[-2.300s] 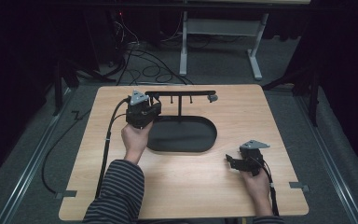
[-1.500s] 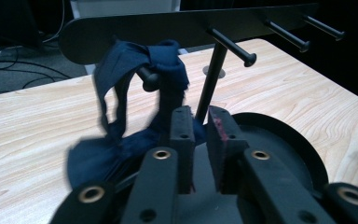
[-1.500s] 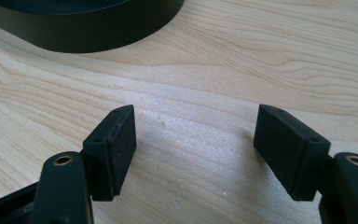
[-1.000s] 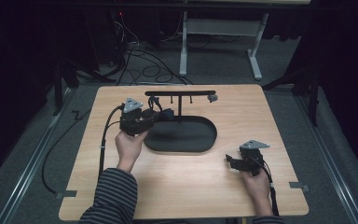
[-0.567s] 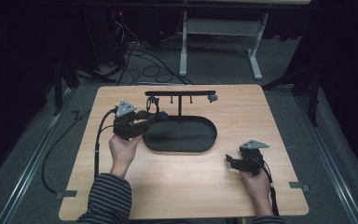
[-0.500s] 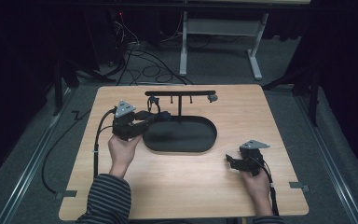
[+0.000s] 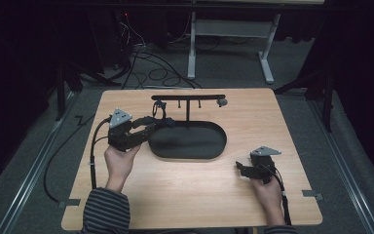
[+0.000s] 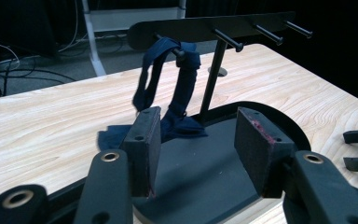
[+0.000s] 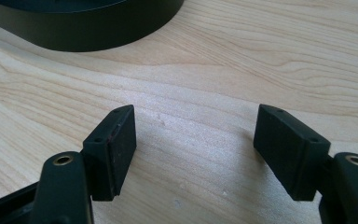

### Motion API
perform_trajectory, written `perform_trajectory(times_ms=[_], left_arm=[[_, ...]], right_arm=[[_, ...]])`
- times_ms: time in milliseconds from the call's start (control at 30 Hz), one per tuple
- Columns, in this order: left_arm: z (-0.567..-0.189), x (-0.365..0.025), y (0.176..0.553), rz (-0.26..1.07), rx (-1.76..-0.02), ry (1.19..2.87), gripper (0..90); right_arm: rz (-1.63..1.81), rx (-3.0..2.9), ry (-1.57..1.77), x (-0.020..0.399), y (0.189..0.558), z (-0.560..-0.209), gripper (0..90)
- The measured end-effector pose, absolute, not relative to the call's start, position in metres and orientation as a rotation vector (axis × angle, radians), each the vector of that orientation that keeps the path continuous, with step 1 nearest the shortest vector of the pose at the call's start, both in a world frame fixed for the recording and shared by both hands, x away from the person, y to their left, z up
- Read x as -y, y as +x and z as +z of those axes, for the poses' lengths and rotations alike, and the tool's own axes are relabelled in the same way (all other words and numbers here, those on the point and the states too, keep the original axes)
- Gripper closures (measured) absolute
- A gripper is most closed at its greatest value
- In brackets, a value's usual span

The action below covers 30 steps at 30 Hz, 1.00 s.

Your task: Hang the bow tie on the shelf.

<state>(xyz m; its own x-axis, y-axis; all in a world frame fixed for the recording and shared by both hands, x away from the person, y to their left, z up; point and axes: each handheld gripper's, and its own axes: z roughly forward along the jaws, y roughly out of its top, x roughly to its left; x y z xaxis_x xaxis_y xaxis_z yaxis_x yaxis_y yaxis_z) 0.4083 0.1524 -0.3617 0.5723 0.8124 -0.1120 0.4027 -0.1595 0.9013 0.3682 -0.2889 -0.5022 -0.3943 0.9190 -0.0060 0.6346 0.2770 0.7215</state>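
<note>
On the wooden counter (image 7: 185, 195), a dark blue strap (image 8: 177, 79) hangs from a peg of the black rack (image 8: 223, 28), its tail resting on the oval tray (image 7: 209, 146). Left tongs (image 8: 196, 140), jaws just opening, stand apart and empty beside it. Right tongs (image 9: 196, 144) rest wide apart near the counter's right edge.

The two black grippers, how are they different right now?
The left gripper is up by the black metal peg rack, facing the hanging dark blue cloth strap; the right gripper rests far from it on the light wooden table. The left's jaws have just been opening, nothing between them. Both are open and empty.
</note>
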Motion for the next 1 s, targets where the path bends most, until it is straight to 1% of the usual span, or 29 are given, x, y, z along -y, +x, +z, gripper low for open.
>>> perform_trajectory(times_ms=[300, 1000], left_arm=[[-0.359, -0.165, 0.395, 0.526, -1.005, 1.741, 51.1], [-0.355, -0.178, 0.374, 0.543, -1.016, 1.733, 49.8]], right_arm=[[0.900, -2.129, 1.396, 0.289, 0.368, -0.502, 31.2], [0.900, -2.128, 1.396, 0.289, 0.368, -0.502, 31.3]])
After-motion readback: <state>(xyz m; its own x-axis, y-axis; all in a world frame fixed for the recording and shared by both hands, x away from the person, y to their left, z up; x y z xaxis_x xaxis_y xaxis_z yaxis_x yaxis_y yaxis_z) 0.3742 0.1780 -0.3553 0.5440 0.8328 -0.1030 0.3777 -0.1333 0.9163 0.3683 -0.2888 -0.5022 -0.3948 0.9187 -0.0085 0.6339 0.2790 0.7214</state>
